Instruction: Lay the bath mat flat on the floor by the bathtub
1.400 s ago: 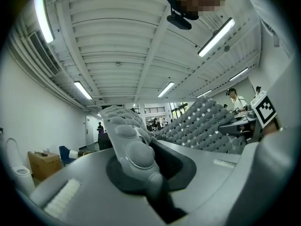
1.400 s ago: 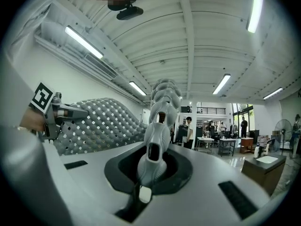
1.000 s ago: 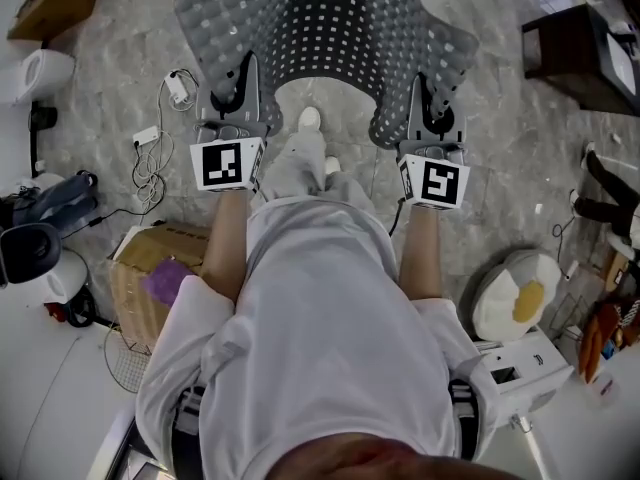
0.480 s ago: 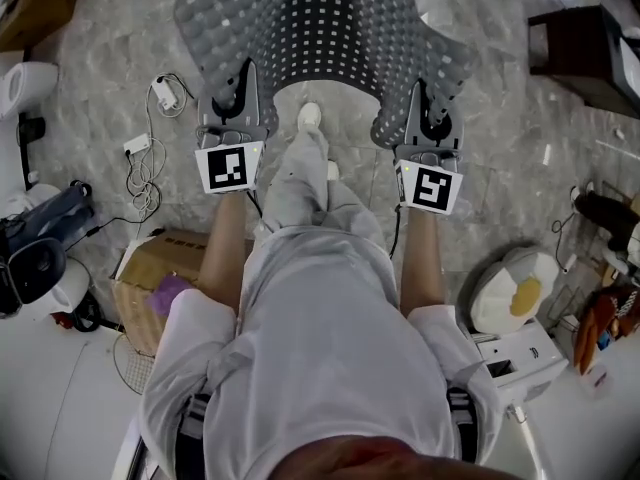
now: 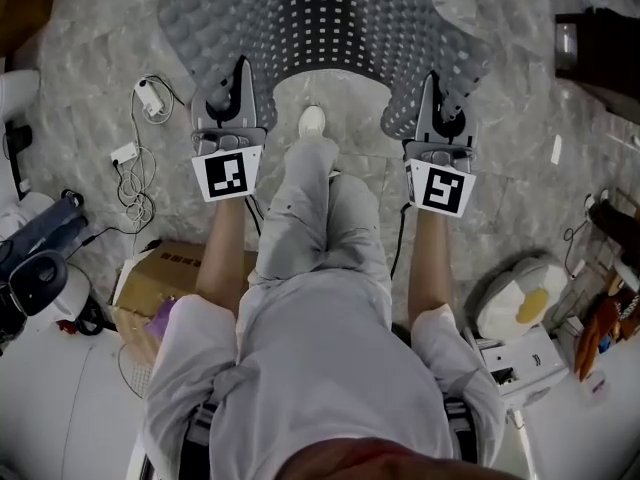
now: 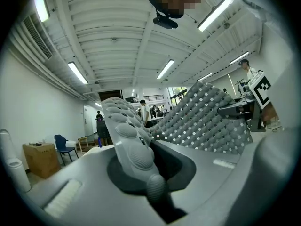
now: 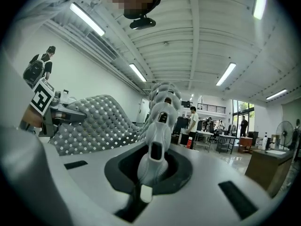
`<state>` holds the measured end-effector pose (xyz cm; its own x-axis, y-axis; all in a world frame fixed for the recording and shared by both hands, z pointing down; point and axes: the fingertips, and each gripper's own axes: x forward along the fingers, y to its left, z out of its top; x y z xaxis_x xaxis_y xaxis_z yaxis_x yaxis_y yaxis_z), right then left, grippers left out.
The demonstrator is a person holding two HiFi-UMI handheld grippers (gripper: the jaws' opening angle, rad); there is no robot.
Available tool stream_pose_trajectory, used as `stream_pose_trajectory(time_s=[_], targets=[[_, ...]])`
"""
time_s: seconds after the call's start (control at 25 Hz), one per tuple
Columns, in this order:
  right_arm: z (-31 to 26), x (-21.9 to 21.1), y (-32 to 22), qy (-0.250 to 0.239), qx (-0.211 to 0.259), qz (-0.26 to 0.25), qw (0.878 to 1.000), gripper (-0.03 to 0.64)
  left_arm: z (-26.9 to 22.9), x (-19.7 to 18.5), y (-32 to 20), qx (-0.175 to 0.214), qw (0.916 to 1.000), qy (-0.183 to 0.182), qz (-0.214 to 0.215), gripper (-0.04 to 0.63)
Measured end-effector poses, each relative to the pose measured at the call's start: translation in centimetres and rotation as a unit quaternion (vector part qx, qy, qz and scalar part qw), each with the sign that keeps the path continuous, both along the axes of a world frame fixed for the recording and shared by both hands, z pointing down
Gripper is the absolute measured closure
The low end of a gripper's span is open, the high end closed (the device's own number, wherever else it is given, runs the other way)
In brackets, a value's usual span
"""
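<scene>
The person stands over the floor (image 5: 90, 78) and holds the bath mat (image 5: 325, 18) out in front. The left gripper (image 5: 235, 83) is closed on the near left corner of the mat, and the right gripper (image 5: 437, 93) is closed on the near right corner. In the left gripper view the bumpy edge of the mat (image 6: 129, 140) sits pinched between the jaws, and in the right gripper view the same is seen on the other corner (image 7: 157, 140). The mat is not flat. It curves between the two corners, and I think most of it is off the floor.

To do this step well, I think both corners must go down together and at the same height. The far edge should touch first. The grippers should pull a little apart, so no fold remains in the middle.

The near edge of the mat bends away just above the person's shoe (image 5: 312, 121), so this foot should stay behind it. To the left, white cables (image 5: 135, 158) lie near the left corner. A dark cabinet (image 5: 600, 53) stands further to the right. A cardboard box (image 5: 165, 273) is behind, well apart. Straight ahead the floor gives enough room. I cannot tell where the bathtub is.
</scene>
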<state>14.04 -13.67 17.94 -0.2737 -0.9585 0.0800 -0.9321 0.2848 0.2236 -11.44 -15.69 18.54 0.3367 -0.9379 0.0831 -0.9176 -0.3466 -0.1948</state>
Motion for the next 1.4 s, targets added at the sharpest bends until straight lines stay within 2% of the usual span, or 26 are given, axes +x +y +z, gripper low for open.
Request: stream_pose_trajectory(time_s=[0.24, 0.4, 0.76, 1.12, 1.28, 1.4], targets=[[9.9, 0.6, -3.2, -0.015, 0.021, 0.007, 1.000, 0.600, 9.3, 0.6, -3.1, 0.029, 0.9996, 0.001, 0.005, 0.580], [16.6, 0.5, -4.2, -0.026, 0.023, 0.015, 0.999, 0.600, 15.9, -0.1, -4.3, 0.033, 0.9995, 0.001, 0.000, 0.580], [30.3, 0.8, -5.4, -0.012, 0.033, 0.012, 0.999, 0.598, 30.4, -1.5, -5.5, 0.038, 0.9992, 0.001, -0.011, 0.578], [42.5, 0.7, -5.5, 0.016, 0.011, 0.006, 1.000, 0.598, 43.6, -1.0, -5.6, 0.016, 0.9997, -0.018, -0.006, 0.578], [47.0, 1.3, -5.8, 0.029, -0.022, 0.010, 0.999, 0.598, 47.9, 0.1, -5.9, -0.009, 0.9997, -0.024, 0.004, 0.578], [50.3, 1.7, -6.2, 0.043, -0.064, 0.009, 0.997, 0.598, 50.8, 0.4, -5.9, -0.042, 0.9989, -0.018, 0.012, 0.578]])
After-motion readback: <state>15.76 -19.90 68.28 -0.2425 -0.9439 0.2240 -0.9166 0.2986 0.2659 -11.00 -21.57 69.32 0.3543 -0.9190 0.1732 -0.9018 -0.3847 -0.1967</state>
